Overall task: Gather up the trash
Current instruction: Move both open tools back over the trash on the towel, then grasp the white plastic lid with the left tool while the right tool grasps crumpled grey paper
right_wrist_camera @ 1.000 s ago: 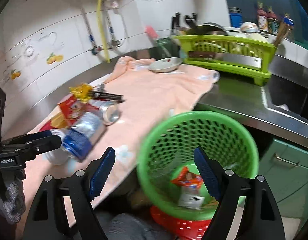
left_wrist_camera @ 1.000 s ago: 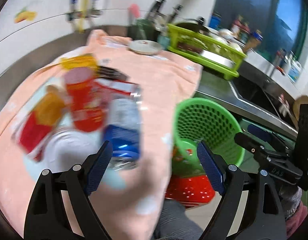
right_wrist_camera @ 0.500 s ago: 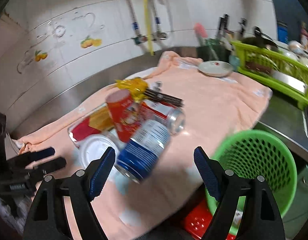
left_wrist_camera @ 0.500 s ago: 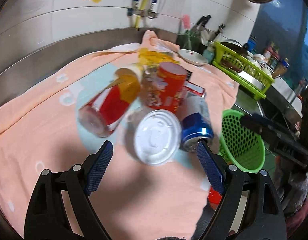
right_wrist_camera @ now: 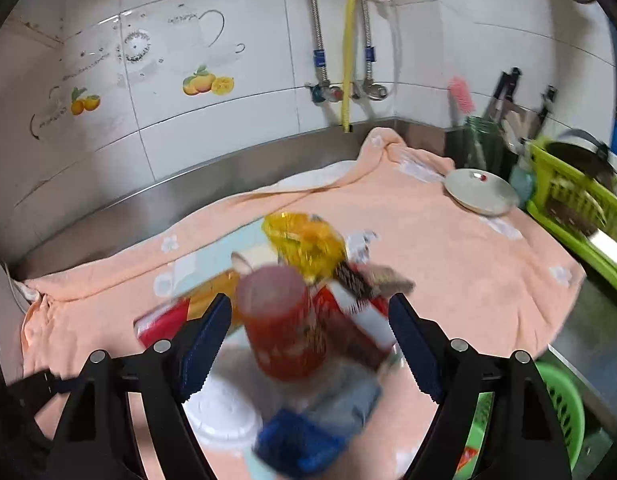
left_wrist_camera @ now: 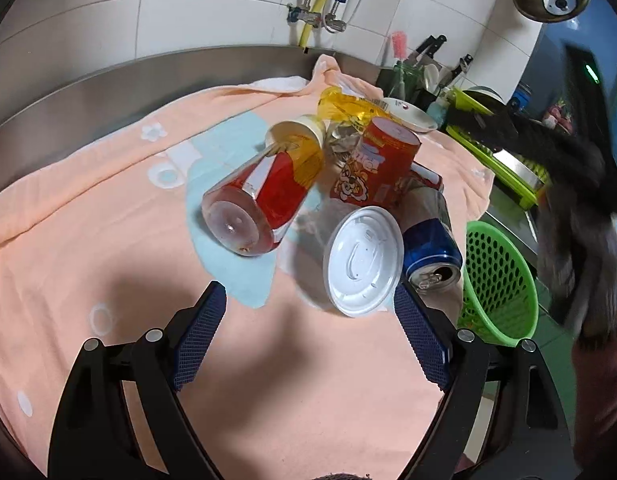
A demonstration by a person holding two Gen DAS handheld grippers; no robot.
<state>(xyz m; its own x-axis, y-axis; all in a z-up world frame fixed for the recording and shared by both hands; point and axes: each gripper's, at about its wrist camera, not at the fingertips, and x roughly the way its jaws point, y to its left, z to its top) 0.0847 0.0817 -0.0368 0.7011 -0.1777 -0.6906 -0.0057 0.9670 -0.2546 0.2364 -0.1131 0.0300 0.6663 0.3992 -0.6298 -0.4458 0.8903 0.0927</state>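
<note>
A pile of trash lies on the peach towel (left_wrist_camera: 88, 240): a toppled red-and-yellow bottle (left_wrist_camera: 264, 196), an upright red snack cup (left_wrist_camera: 374, 162), a clear cup with a white lid (left_wrist_camera: 362, 260), a blue can (left_wrist_camera: 430, 244) and a yellow wrapper (left_wrist_camera: 348, 108). My left gripper (left_wrist_camera: 308, 344) is open and empty just in front of the lidded cup. My right gripper (right_wrist_camera: 310, 350) is open with the red snack cup (right_wrist_camera: 280, 324) between its fingers, not clamped. The green basket (left_wrist_camera: 498, 280) stands below the counter edge at the right.
A white plate (right_wrist_camera: 480, 192) lies at the towel's far end. A green dish rack (right_wrist_camera: 580, 204) and a utensil holder (right_wrist_camera: 484, 148) stand to the right. Steel backsplash and tiled wall close the back. The right arm (left_wrist_camera: 580, 184) looms at right in the left view.
Both grippers swung away from the green basket to the trash pile and moved closer. The right gripper now has the red snack cup between its open fingers.
</note>
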